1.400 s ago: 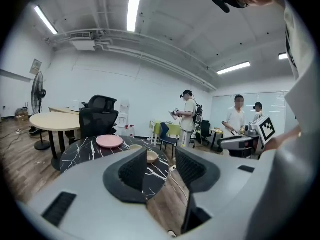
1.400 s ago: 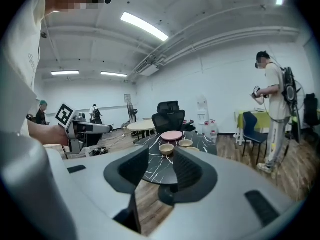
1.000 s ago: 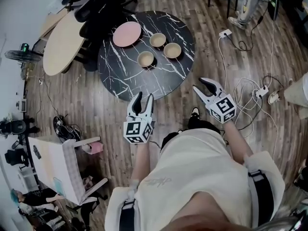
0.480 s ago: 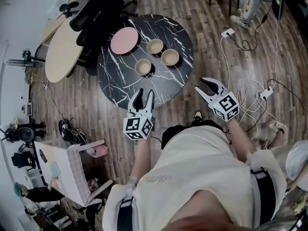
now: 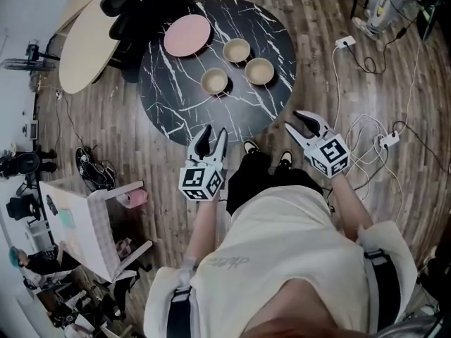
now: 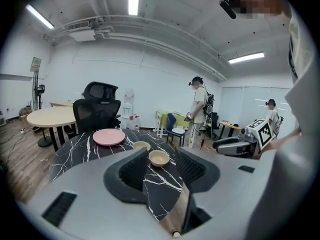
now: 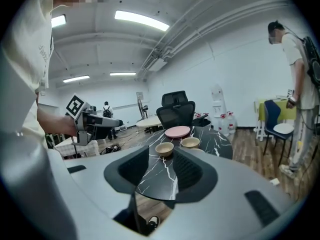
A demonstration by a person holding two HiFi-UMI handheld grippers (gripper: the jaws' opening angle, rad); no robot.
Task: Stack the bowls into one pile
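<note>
With the left tool (image 5: 213, 131) and right tool (image 5: 292, 121) both open and empty short of the tabletop (image 5: 169, 111), the nearest bowl (image 5: 214, 82) of three standing apart there lies straight ahead of the left tool, the closer one.

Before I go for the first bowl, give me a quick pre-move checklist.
1. Left tool empty, jaws apart: ok.
2. Right tool empty, jaws apart: ok.
3. Near bowl, far bowl and right bowl upright and apart on the table: ok.
4. Bowls empty: ok.
5. Pink plate apart from the bowls: ok.
6. Tools at a bowl: not ok, both are near the table's near edge.
</note>
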